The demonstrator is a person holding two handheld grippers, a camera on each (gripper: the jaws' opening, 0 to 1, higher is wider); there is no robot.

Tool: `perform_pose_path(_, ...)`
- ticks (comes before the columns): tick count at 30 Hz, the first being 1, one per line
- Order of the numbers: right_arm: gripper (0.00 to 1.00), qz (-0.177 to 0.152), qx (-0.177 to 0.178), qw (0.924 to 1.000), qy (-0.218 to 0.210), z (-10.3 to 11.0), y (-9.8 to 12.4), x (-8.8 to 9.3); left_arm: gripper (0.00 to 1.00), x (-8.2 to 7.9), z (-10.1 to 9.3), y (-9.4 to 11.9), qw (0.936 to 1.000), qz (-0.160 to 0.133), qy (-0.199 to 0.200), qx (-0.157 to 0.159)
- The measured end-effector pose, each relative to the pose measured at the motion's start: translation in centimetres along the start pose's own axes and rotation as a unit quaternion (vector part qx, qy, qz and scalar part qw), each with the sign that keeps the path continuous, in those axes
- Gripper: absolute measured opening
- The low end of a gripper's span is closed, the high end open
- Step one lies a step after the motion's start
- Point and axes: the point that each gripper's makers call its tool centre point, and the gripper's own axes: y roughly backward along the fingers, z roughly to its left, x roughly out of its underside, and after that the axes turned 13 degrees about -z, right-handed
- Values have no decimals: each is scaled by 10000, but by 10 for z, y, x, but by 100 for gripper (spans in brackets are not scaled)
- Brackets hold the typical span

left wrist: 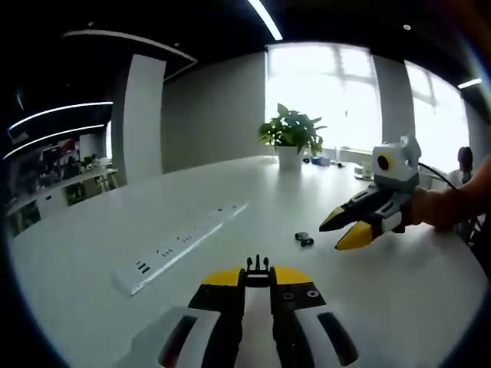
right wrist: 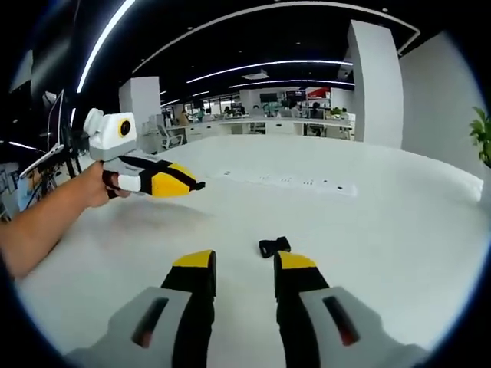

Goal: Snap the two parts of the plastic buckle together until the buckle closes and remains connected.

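White and wide, the table (left wrist: 430,291) carries everything I am working with, in a big open office with strip lights overhead.

One buckle part (left wrist: 258,274) sits clamped between the yellow tips of my left tool (left wrist: 258,277), its black prongs poking up just past the closed tips. The other buckle part (right wrist: 275,247) lies flat on the table just ahead of my right tool (right wrist: 245,262), a little toward its right jaw, not touching either tip. From the left gripper view I see that same loose piece (left wrist: 304,239) on the table ahead and right of my left tool, below and left of the right tool's tips (left wrist: 347,228).

My right tool has its jaws apart with bare table between them, and nothing is held. In the left gripper view it hangs above the table at the right, a hand (left wrist: 449,207) gripping it. In the right gripper view the left tool (right wrist: 192,185) floats at the left, held by a hand (right wrist: 103,186), its yellow tips pointing right.

Farther out, a white power strip (left wrist: 180,245) lies ahead and left of my left tool; the same power strip (right wrist: 295,182) sits well beyond the loose piece in the right gripper view. A potted plant (left wrist: 291,134) stands far ahead by bright windows.
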Motion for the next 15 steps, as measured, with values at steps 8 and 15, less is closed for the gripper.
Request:
perform_pose_path(8, 33, 70, 151, 9999, 44, -1, -5, 3, 10, -1, 0, -1, 10000, -34, 15, 58)
perform_pose_path(15, 35, 149, 240, 9996, 56, -9, -8, 8, 10, 1, 1, 0, 10000, -19, 27, 73)
